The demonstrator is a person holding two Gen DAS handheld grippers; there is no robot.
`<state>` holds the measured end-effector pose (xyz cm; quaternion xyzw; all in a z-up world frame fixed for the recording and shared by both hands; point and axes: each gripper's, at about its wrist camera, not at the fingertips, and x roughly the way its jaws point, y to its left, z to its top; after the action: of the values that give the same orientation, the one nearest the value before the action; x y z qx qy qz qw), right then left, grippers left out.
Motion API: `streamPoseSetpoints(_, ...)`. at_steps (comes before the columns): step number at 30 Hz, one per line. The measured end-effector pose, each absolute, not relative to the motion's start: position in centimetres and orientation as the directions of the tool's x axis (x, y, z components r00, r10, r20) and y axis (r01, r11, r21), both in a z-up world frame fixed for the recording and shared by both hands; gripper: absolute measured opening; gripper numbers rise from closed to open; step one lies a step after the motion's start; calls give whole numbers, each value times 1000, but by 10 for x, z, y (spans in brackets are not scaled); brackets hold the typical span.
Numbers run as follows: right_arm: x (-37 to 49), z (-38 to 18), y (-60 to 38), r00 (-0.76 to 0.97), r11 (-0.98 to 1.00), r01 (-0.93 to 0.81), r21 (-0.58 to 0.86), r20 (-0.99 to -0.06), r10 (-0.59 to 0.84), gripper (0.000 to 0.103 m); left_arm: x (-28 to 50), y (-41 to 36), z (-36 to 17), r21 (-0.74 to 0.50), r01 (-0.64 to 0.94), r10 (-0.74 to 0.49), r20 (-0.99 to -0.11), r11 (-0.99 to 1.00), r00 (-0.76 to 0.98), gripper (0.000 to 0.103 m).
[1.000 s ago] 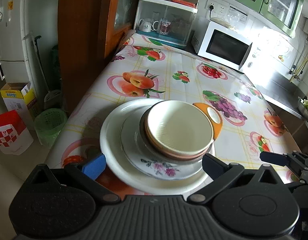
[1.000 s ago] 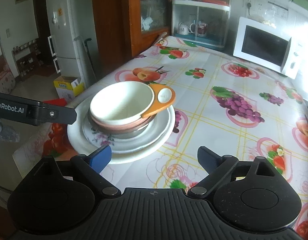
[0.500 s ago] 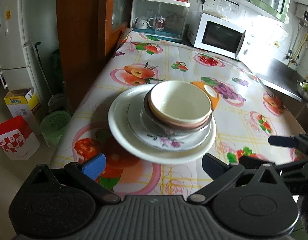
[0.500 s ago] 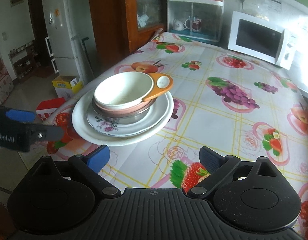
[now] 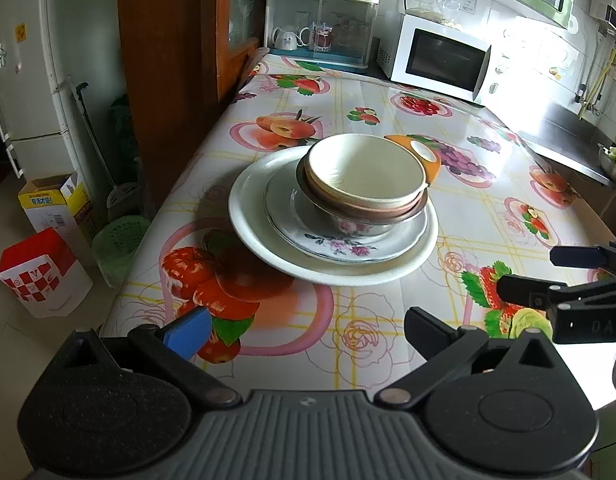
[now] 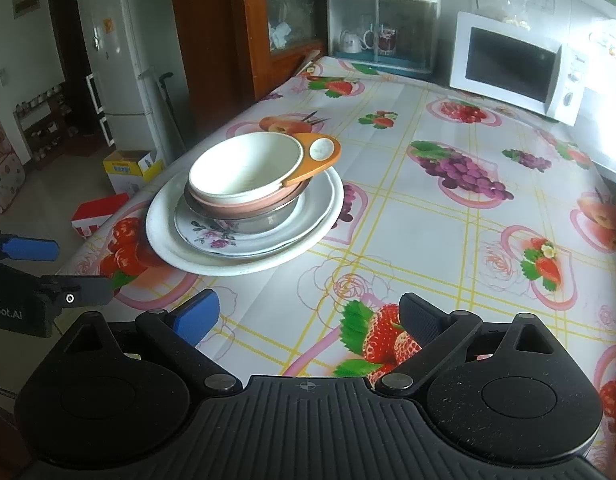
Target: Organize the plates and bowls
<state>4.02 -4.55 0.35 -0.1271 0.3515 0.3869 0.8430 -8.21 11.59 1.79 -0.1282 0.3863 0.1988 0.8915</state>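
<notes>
A stack of dishes stands on the fruit-print tablecloth [image 5: 367, 344]: a large white plate [image 5: 252, 232], a floral plate [image 5: 331, 246] on it, then nested bowls topped by a cream bowl [image 5: 363, 168] with an orange handled dish [image 5: 427, 156] tucked under it. The stack also shows in the right wrist view, with the white plate [image 6: 164, 240] and cream bowl [image 6: 244, 172]. My left gripper [image 5: 304, 330] is open and empty, short of the stack near the table's front edge. My right gripper [image 6: 308, 316] is open and empty, to the right of the stack.
A white microwave [image 5: 439, 60] and a glass-fronted cup rack [image 5: 319, 32] stand at the table's far end. A wooden cabinet [image 5: 168, 60] lies left of the table. A fridge [image 5: 24, 64], boxes [image 5: 44, 272] and a green basket [image 5: 120, 240] are on the floor at left.
Both grippers have pulled back from the stack of dishes, which now looks smaller and farther away. Both stay open and empty.
</notes>
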Motion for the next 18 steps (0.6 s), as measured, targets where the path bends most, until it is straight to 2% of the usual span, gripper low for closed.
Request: streamPoseSetpoints(18,36,5,-45,454,665,-744,57,-687,567,98,-87,111,17,-74,-451,256,-738,889,625,103)
